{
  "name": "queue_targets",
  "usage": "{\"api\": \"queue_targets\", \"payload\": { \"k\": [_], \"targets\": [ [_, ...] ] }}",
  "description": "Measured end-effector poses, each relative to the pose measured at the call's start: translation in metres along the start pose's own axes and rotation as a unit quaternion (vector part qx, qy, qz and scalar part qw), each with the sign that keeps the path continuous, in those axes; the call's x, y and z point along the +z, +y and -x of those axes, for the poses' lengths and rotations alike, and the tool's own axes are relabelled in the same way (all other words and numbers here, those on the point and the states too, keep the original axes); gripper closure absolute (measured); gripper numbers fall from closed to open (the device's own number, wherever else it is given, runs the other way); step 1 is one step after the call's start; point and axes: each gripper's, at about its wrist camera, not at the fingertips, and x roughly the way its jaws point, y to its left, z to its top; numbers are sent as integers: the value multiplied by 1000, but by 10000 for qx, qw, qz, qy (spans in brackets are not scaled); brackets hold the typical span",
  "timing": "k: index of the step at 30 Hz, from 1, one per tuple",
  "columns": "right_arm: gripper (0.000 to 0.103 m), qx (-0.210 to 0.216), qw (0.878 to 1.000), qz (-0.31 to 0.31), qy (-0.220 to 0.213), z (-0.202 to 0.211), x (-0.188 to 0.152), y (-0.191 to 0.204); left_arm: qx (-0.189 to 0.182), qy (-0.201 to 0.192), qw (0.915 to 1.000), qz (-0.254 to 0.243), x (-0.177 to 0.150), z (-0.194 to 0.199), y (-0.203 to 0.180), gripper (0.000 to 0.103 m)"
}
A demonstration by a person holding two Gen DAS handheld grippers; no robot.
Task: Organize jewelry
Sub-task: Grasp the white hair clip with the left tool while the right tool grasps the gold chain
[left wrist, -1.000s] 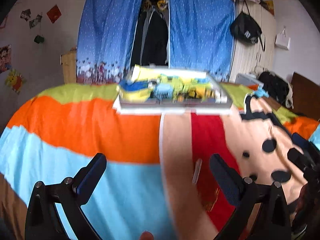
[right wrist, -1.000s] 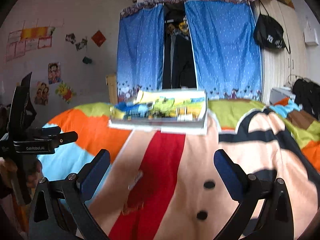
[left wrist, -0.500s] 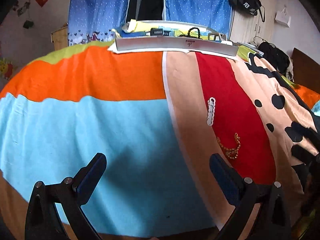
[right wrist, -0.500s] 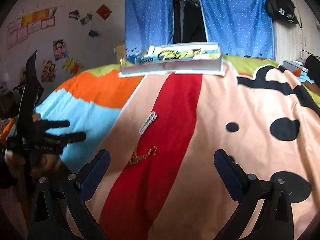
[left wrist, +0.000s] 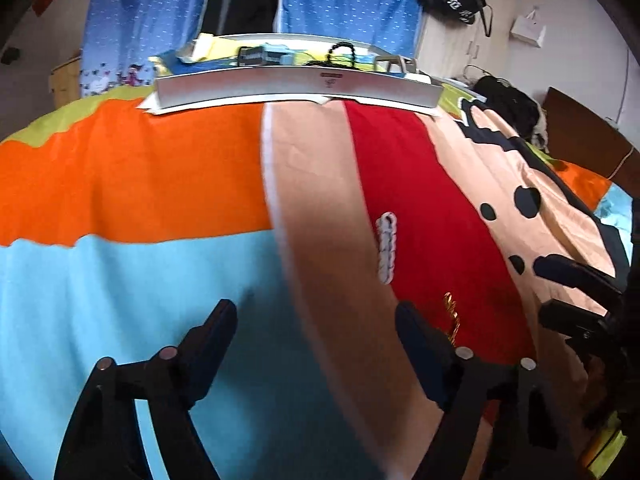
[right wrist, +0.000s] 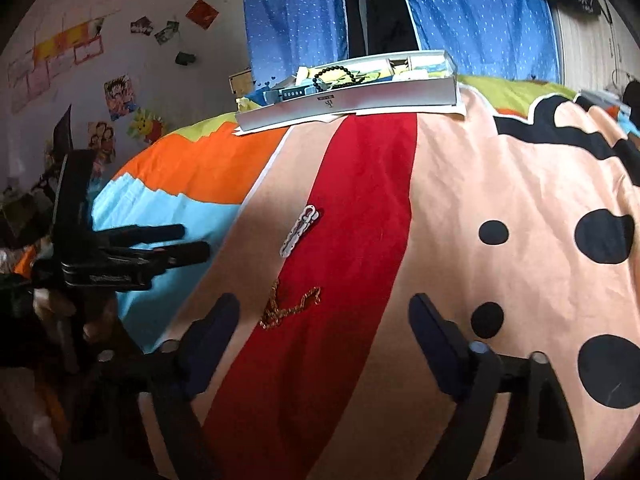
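A white bracelet (left wrist: pixel 386 247) (right wrist: pixel 300 230) lies on the red stripe of the bedspread. A gold chain (right wrist: pixel 289 308) lies nearer me, partly hidden behind a finger in the left wrist view (left wrist: pixel 451 312). A white tray (left wrist: pixel 296 84) (right wrist: pixel 352 98) at the far edge holds a black bead bracelet (right wrist: pixel 338 74) and a dark watch (right wrist: pixel 290 93). My left gripper (left wrist: pixel 316 332) is open and empty, left of the jewelry. My right gripper (right wrist: pixel 324 320) is open and empty just short of the gold chain.
The colourful bedspread (right wrist: pixel 500 200) covers the whole surface. Blue curtains (left wrist: pixel 352 0) and hanging clothes are behind the tray. A black bag (left wrist: pixel 452 0) hangs on a wardrobe at the right. Each gripper shows at the other view's side edge.
Both grippers have tilted down and moved closer to the bedspread. The bracelet and gold chain have come into clear view. The jaws stay open.
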Motion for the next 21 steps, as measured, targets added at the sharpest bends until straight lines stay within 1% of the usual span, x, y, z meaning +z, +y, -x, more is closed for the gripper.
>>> {"api": "queue_targets", "payload": {
  "k": [1,2,4,8,10,12,14,16,21],
  "targets": [
    [36,20,10000,-29,17,-2,1,0,-36,0,10000,-34,1,-3,-2,30],
    [39,52,10000,-62,39,-4,3,-1,-81,7,9999,-66,3,-6,-4,34],
    [52,134,9998,-108,109,-9,6,-1,-202,45,9997,-107,5,-13,-7,42],
    [64,182,9993,-124,317,-23,6,2,-397,115,9991,-97,8,-26,-11,53],
    [72,229,9988,-143,420,-30,5,4,-448,128,9989,-81,9,-30,-11,56],
    [74,261,9980,-123,558,-40,4,8,-504,111,9986,-66,11,-34,-12,59],
    [74,273,9971,-90,706,-52,2,12,-590,111,9982,-55,13,-38,-12,67],
    [74,274,9960,-111,843,-63,1,12,-686,141,9975,-68,18,-42,-12,73],
    [74,202,9955,-90,916,-79,4,18,-896,194,9956,-174,24,-50,-19,74]
  ]
}}
